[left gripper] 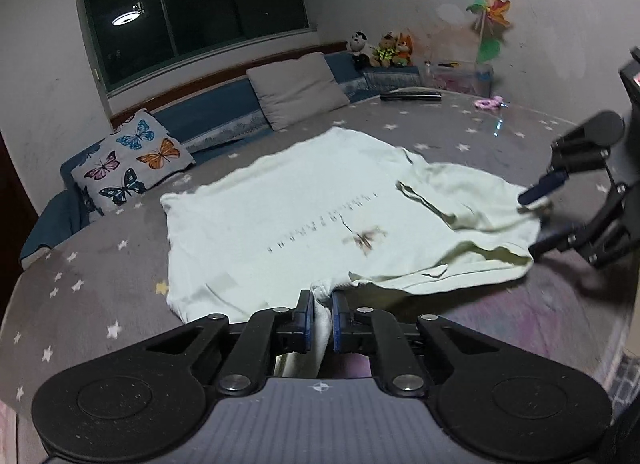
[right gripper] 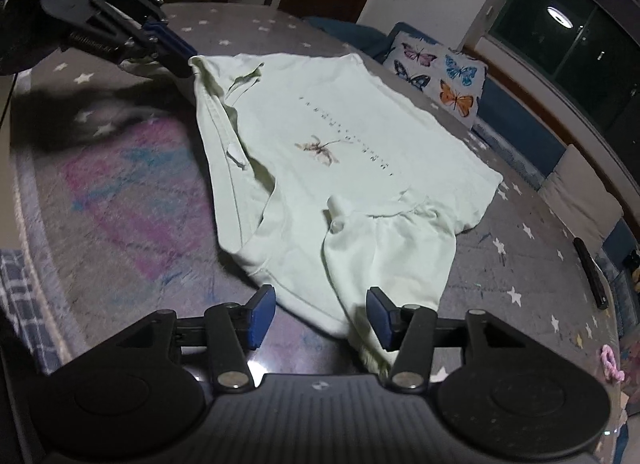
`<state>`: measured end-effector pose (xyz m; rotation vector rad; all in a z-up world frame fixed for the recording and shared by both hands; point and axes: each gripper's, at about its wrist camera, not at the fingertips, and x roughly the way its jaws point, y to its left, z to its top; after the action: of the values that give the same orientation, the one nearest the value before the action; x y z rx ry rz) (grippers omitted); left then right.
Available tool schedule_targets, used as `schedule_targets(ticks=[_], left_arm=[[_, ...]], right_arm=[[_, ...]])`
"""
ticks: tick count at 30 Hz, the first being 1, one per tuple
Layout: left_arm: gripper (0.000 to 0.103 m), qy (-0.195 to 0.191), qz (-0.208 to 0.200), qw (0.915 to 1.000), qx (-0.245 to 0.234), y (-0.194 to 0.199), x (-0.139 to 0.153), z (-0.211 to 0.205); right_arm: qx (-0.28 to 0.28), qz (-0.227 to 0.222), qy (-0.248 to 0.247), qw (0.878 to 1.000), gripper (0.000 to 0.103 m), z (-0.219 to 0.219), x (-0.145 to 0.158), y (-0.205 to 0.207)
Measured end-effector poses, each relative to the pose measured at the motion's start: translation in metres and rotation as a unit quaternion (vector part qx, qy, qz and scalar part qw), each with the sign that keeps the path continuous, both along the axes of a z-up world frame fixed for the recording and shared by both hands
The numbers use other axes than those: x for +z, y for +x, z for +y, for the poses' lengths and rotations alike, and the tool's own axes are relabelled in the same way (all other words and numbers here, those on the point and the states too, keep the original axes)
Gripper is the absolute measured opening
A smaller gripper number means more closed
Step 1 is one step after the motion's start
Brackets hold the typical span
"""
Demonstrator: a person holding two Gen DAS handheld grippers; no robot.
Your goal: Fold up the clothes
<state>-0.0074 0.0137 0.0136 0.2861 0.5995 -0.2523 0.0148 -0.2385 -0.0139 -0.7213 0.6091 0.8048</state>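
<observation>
A pale green T-shirt (left gripper: 296, 200) with a small flower print lies spread, front up, on a grey star-patterned bed cover (left gripper: 92, 264). My left gripper (left gripper: 322, 304) is shut on a bunched bit of the shirt's near edge. Seen from the right wrist, this gripper (right gripper: 178, 54) pinches the far left corner of the T-shirt (right gripper: 352, 116). My right gripper (right gripper: 320, 318) stands open low over the bed, with a sleeve and hem lying between its blue pads (right gripper: 260, 316) but not pressed. In the left wrist view the right gripper (left gripper: 538, 214) straddles the shirt's right edge.
A butterfly pillow (left gripper: 132, 160) and a grey pillow (left gripper: 296, 90) lean at the head of the bed under a dark window. Stuffed toys (left gripper: 384, 50), a pinwheel (left gripper: 490, 20), a plastic box (left gripper: 460, 78), a black bar (left gripper: 410, 96) and a pink item (left gripper: 488, 103) sit at the far side.
</observation>
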Motion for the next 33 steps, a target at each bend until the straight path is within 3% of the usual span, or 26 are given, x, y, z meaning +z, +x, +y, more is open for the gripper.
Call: schedule_targets(ticks=[4,5,7,8,11,17,24,33], left_arm=[[0.010,-0.006,0.003,1.0000,0.004,0.008,0.001,0.001],[0.010,-0.006,0.005,1.0000,0.004,0.007,0.001,0.001],[0.010,-0.005,0.010,0.9999,0.003,0.004,-0.001,0.002],[0.010,-0.004,0.012,0.9999,0.002,0.001,-0.003,0.001],[0.011,0.002,0.016,0.9999,-0.003,-0.009,-0.008,0.000],[0.017,0.019,0.012,0.9997,-0.003,-0.038,-0.018,-0.007],[0.045,0.072,-0.015,0.9973,0.003,-0.061,-0.030,-0.013],[0.048,0.114,-0.004,0.9934,-0.014,-0.054,-0.046,-0.003]], right_arm=[[-0.009,-0.001,0.021,1.000,0.046,-0.001,-0.002,0.010],[-0.013,0.005,0.027,1.000,0.036,-0.002,-0.003,0.012],[-0.021,0.015,0.037,0.999,0.029,-0.006,-0.003,0.017],[-0.024,0.019,0.040,0.999,0.017,-0.007,-0.004,0.018],[-0.039,0.027,0.044,0.998,0.004,-0.010,-0.004,0.023],[-0.057,0.027,0.065,0.996,0.004,-0.011,0.005,0.029],[-0.072,0.012,0.086,0.994,0.004,-0.008,0.025,0.037],[-0.073,-0.002,0.091,0.993,0.004,-0.001,0.036,0.042]])
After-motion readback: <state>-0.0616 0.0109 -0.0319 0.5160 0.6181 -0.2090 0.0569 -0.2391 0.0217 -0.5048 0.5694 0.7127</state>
